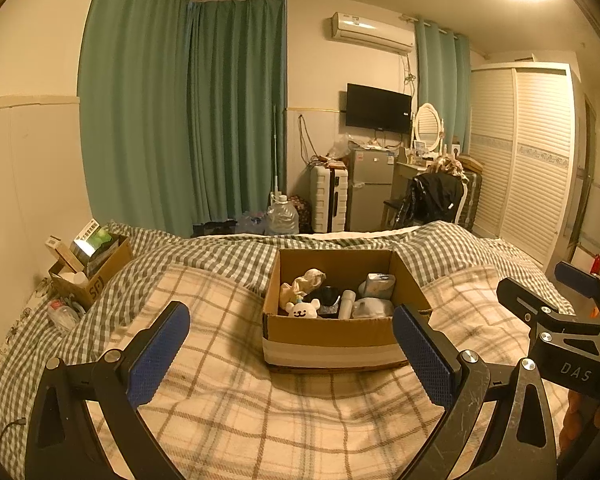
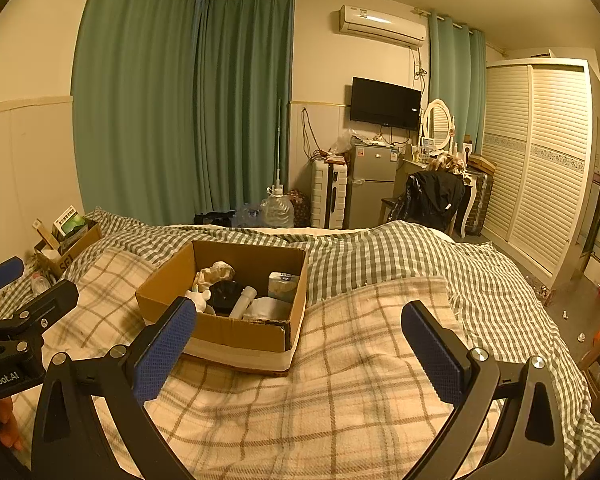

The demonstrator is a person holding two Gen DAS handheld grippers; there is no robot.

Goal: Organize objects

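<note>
An open cardboard box [image 1: 332,338] sits on the plaid blanket [image 1: 236,412] on the bed. It holds a white bear toy [image 1: 302,310], a crumpled cloth [image 1: 306,280], a black item [image 1: 326,294], a white tube [image 1: 346,304] and white packs [image 1: 376,284]. My left gripper [image 1: 292,352] is open and empty, just in front of the box. My right gripper [image 2: 300,352] is open and empty over the blanket, to the right of the box [image 2: 236,332]. Each gripper shows at the edge of the other's view.
A second cardboard box [image 1: 94,270] with books and packets stands at the bed's far left, with a plastic bottle [image 1: 62,314] beside it. Beyond the bed are water jugs [image 1: 282,216], a suitcase [image 1: 328,196], a small fridge [image 1: 370,188], a chair with a black jacket [image 1: 432,196] and a wardrobe [image 1: 528,152].
</note>
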